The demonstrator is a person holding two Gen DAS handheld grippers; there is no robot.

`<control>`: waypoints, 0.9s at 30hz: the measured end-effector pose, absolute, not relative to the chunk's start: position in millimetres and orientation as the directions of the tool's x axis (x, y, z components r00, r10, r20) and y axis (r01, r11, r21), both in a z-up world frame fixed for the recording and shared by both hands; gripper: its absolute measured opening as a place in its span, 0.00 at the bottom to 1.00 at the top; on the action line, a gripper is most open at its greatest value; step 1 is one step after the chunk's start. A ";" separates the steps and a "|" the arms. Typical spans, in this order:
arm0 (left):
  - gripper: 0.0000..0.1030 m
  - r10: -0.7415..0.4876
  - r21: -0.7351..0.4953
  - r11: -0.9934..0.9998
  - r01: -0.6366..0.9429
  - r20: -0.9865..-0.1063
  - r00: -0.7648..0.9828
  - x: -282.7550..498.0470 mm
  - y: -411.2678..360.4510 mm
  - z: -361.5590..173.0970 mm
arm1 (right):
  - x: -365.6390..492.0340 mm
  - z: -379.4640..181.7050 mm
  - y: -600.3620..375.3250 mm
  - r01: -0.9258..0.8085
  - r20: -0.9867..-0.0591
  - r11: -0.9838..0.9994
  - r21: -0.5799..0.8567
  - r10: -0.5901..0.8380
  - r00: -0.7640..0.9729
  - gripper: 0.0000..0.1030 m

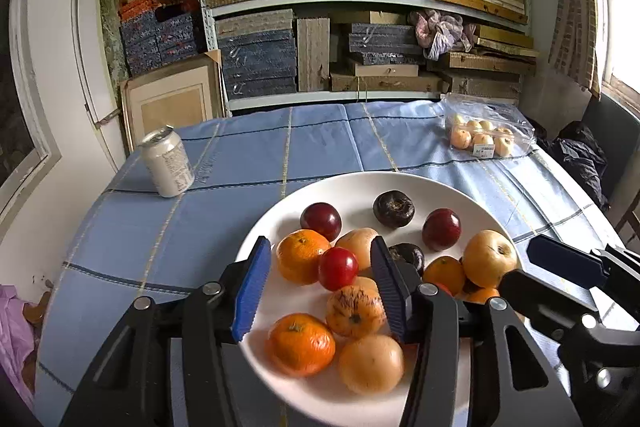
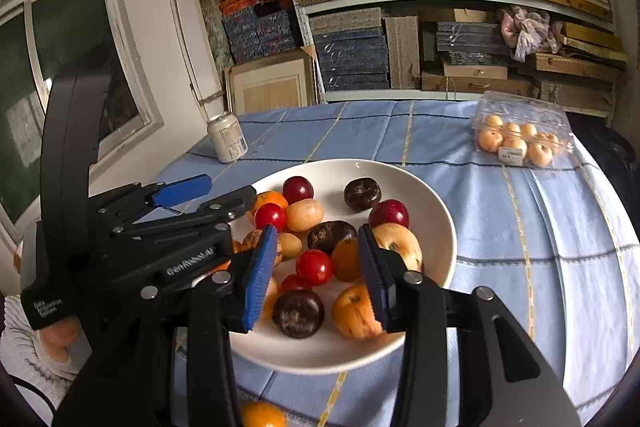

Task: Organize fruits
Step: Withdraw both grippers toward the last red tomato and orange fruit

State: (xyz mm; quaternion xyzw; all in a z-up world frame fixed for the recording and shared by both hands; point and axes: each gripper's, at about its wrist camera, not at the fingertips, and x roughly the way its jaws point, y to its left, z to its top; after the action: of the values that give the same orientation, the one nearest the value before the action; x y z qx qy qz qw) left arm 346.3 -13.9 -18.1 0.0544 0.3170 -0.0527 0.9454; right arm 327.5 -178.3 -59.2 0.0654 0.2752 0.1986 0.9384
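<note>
A white plate (image 1: pixel 352 187) (image 2: pixel 436 215) holds several mixed fruits: oranges, red plums, dark purple fruits and pale yellow ones. My left gripper (image 1: pixel 320 275) is open and hovers over the plate's near side, its jaws either side of a red plum (image 1: pixel 338 268) and a speckled orange fruit (image 1: pixel 355 310), touching neither. My right gripper (image 2: pixel 316 267) is open above the plate, straddling a red plum (image 2: pixel 314 267) and a dark fruit (image 2: pixel 298 313). Each gripper shows in the other's view, the right one (image 1: pixel 560 263) and the left one (image 2: pixel 192 195).
A pale drink can (image 1: pixel 168 163) (image 2: pixel 227 143) stands at the far left of the blue checked tablecloth (image 1: pixel 180 227). A clear plastic pack of small yellow fruits (image 1: pixel 482 137) (image 2: pixel 520 143) lies far right. One orange (image 2: pixel 262 414) lies on the cloth near the front edge. Shelves stand behind.
</note>
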 end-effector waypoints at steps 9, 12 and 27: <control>0.54 -0.056 0.091 0.987 0.134 -0.586 0.808 301.6 -13.6 -5.2 | 276.2 -70.7 -206.8 -0.298 -0.476 0.912 0.281 0.402 0.782 0.46; 0.59 -0.073 0.082 0.985 0.150 -0.595 0.800 281.0 -13.1 -8.1 | 258.4 -80.6 -213.3 -0.290 -0.481 0.913 0.286 0.399 0.781 0.49; 0.61 -0.246 0.059 0.912 0.405 -0.711 0.658 193.4 -30.4 -85.2 | 221.1 -100.8 -230.7 -0.297 -0.497 0.904 0.307 0.419 0.760 0.56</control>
State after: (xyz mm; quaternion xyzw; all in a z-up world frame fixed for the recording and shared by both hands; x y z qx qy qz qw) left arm 193.4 -30.4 -85.2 0.1067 0.3722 -0.1801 0.9043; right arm 221.1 -230.7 -100.8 0.1053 0.2883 0.1922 0.9321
